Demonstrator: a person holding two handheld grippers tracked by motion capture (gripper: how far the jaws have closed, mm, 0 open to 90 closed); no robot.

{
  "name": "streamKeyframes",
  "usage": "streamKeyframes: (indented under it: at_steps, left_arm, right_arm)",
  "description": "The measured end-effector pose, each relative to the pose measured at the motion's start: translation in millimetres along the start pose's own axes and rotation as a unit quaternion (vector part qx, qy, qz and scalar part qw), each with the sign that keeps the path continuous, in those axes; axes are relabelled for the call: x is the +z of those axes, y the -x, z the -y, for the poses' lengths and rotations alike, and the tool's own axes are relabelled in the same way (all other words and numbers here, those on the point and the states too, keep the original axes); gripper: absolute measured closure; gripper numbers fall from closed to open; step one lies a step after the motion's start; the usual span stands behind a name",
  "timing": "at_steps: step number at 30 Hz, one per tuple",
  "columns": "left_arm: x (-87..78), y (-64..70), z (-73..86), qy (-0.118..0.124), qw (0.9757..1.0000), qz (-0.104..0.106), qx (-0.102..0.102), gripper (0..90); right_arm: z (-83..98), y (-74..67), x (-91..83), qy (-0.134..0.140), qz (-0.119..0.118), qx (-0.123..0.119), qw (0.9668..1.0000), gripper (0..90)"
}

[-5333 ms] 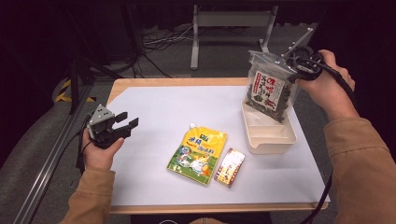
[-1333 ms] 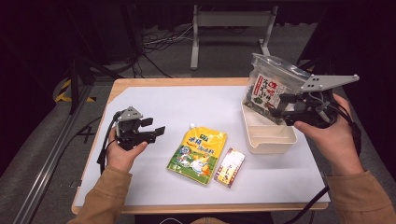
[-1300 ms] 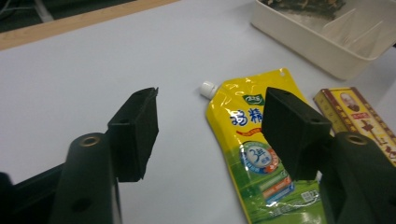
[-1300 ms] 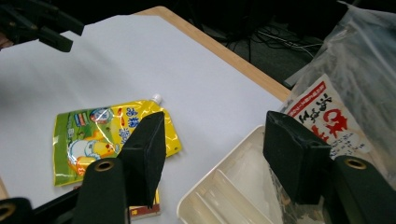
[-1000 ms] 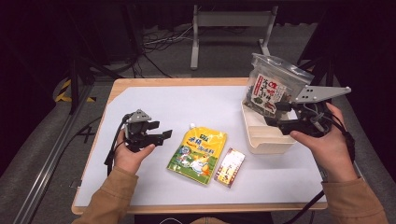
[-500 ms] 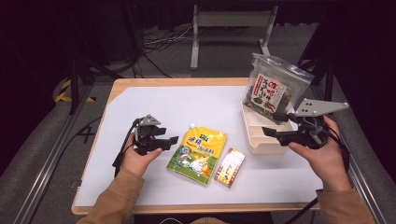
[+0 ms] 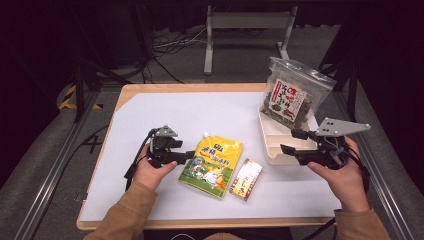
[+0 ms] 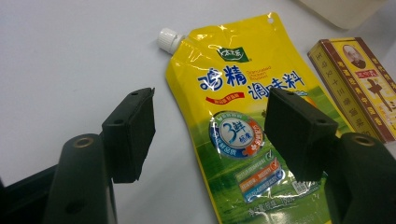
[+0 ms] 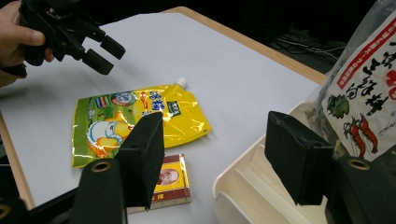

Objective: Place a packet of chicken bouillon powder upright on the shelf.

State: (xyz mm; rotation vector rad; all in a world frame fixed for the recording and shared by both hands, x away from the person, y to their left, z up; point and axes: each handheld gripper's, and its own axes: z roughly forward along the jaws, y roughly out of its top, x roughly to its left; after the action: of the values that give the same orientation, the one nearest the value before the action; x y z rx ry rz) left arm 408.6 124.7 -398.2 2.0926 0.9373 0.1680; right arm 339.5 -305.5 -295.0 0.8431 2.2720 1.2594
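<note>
My left claw [image 8: 208, 133] wide open, holding nothing, poised over yellow spout pouch [image 8: 247, 135] lying flat, frame centre. Pouch soft, glossy, likely slippery, floppy; grab stiff side seam. Right claw [image 9: 224, 158] open, empty.

High view: overhead, facing twelve o'clock, far.
Left gripper view: close over yellow pouch [image 8: 243, 140].
Right gripper view: low, facing nine o'clock.
Shared: yellow pouch [image 7: 212, 161], small box [image 9: 170, 179].

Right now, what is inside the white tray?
The clear snack bag stands in the far end of the white tray; the near compartments look empty. The tray floor under the bag is covered.
</note>
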Motion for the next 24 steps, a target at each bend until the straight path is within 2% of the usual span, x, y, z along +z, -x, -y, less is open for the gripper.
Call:
streamKeyframes:
  at_steps: [5,11,13,19,21,24]
  left_arm:
    - [4.2,2.3,-0.8,0.002,1.0,0.006,-0.003,32.3]
    - [12.8,3.0,-0.2,-0.021,0.9998,0.005,-0.002,31.2]
    - [18.5,3.0,1.1,-0.031,0.9994,0.011,0.004,31.1]
    - [34.8,2.1,4.4,-0.075,0.9969,0.019,-0.005,32.6]
    - [38.3,2.5,5.0,-0.084,0.9963,0.018,-0.007,32.5]
    - [41.8,1.9,5.8,-0.089,0.9955,0.029,-0.012,30.4]
  right_arm:
    - [1.9,0.9,-1.6,0.001,0.004,0.001,1.0,37.7]
    - [5.8,1.7,-3.0,0.001,0.009,0.005,0.9999,37.6]
    - [6.2,1.8,-2.8,0.001,0.008,0.006,0.9999,37.6]
    - [8.1,1.3,1.6,-0.002,0.004,0.005,1.0,37.3]
    - [8.7,1.1,3.3,-0.005,0.004,0.005,1.0,37.3]
    - [9.3,0.8,4.7,-0.007,0.002,0.007,0.9999,37.2]
